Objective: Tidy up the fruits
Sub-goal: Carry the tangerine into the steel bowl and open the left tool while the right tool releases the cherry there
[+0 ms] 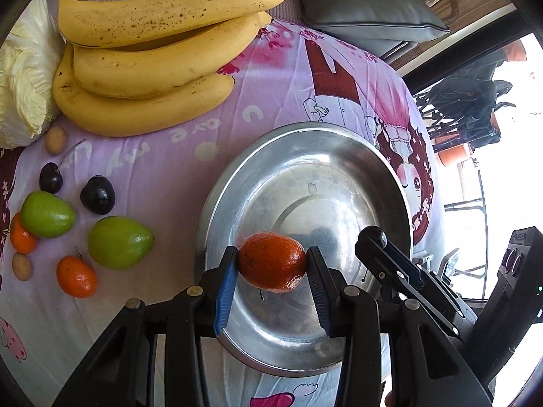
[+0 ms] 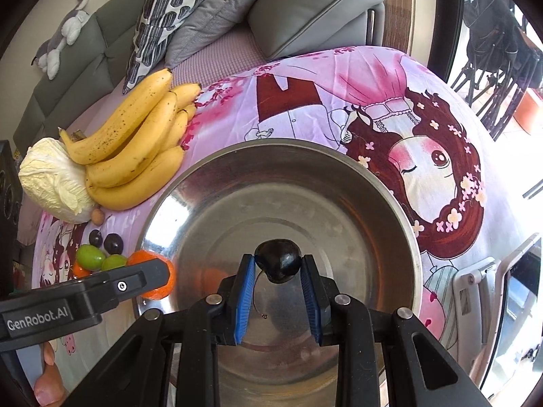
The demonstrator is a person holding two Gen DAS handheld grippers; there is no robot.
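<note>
1. Two grippers are held pitched steeply downward over a metal bowl [image 1: 390,183]; the left gripper [image 1: 273,263] is seen from its own camera with its blue-padded jaws clamped on an orange tangerine [image 1: 271,261]; the right gripper [image 2: 278,264] is closed tight on a dark plum [image 2: 278,260], and a fingertip of the person is glimpsed at the lower left of the right wrist view.

2. The tangerine is gripped across its longer axis, which runs roughly from pad to pad; it is carried above the near inner side of the bowl, not resting in it; the plum is held above the bowl's near floor, its thin stem hanging down towards the metal.

3. The bowl is seen to hold no fruit on its bare floor (only reflections and shadows are visible); it sits on a pink printed cloth [image 1: 163,156].

4. Left of the bowl on the cloth are laid a bunch of bananas [image 1: 152,68], their tips pointing towards the grey cushions [image 2: 305,10]; a cabbage [image 1: 23,78] is beside the bananas; nearer lie two green fruits [image 1: 118,241], two more dark plums [image 1: 97,194], two more tangerines [image 1: 76,275] and two small tan fruits [image 1: 55,139].
</note>
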